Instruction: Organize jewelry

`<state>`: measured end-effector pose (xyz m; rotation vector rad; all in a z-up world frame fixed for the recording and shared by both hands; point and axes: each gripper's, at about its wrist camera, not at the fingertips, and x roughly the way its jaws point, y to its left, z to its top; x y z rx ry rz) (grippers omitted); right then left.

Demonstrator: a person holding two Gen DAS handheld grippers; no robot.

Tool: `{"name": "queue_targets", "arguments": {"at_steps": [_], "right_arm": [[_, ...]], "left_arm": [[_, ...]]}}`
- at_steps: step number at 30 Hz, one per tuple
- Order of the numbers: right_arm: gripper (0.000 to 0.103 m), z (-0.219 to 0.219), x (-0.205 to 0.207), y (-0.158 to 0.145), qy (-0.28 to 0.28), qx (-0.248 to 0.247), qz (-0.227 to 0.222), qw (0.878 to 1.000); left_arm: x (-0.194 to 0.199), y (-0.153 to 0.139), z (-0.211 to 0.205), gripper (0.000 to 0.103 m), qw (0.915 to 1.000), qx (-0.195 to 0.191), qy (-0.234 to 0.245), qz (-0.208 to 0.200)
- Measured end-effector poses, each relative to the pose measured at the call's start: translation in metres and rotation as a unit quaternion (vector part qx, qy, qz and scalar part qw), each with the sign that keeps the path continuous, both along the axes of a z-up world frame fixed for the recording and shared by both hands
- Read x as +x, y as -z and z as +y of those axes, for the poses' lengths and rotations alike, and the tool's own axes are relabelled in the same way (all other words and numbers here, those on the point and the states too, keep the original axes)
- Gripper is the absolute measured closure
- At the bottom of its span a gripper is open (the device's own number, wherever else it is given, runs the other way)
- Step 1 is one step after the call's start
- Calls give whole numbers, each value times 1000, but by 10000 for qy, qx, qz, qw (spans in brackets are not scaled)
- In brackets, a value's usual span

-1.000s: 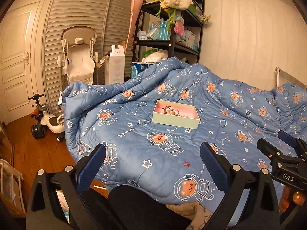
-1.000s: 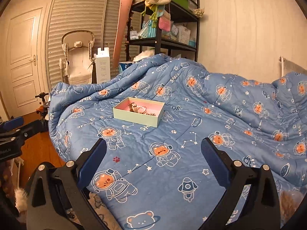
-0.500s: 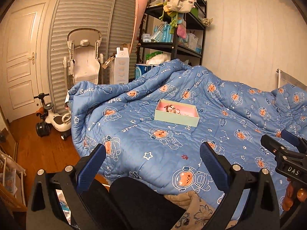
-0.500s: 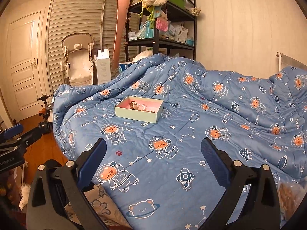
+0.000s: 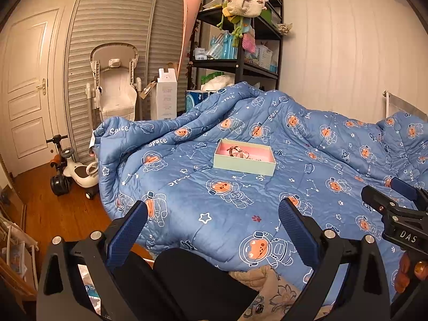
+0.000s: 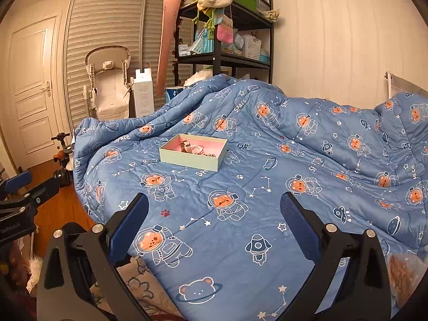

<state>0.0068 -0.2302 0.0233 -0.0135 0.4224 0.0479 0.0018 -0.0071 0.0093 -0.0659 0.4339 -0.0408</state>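
A pale green box with a pink lining (image 5: 244, 164) lies on the blue astronaut quilt (image 5: 227, 208). It also shows in the right wrist view (image 6: 191, 157). Inside it lies a heap of jewelry (image 5: 236, 152) with a watch-like piece (image 6: 185, 145) and chains. My left gripper (image 5: 212, 230) is open and empty, well short of the box, above the bed's near edge. My right gripper (image 6: 214, 226) is open and empty, over the quilt, also well short of the box. Each gripper shows at the edge of the other's view.
A black shelf rack (image 5: 240, 61) with hanging knitted bags stands behind the bed. A baby high chair (image 5: 113, 85), a white carton (image 5: 167, 96) and a ride-on toy (image 5: 77, 172) stand on the wood floor at left. A white door (image 5: 26, 91) is at far left.
Both grippers have drawn back and risen a little. The box looks smaller and farther, and more of the floor and the bed's near edge shows.
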Motion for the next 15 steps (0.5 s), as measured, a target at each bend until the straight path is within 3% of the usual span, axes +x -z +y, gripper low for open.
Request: {"name": "queue_targets", "arguments": {"at_steps": [15], "right_arm": [[6,1,-2,-1,-12,-32,-25,10000]], "left_arm": [[0,-1,1,7,10000,57,-6,-17]]}}
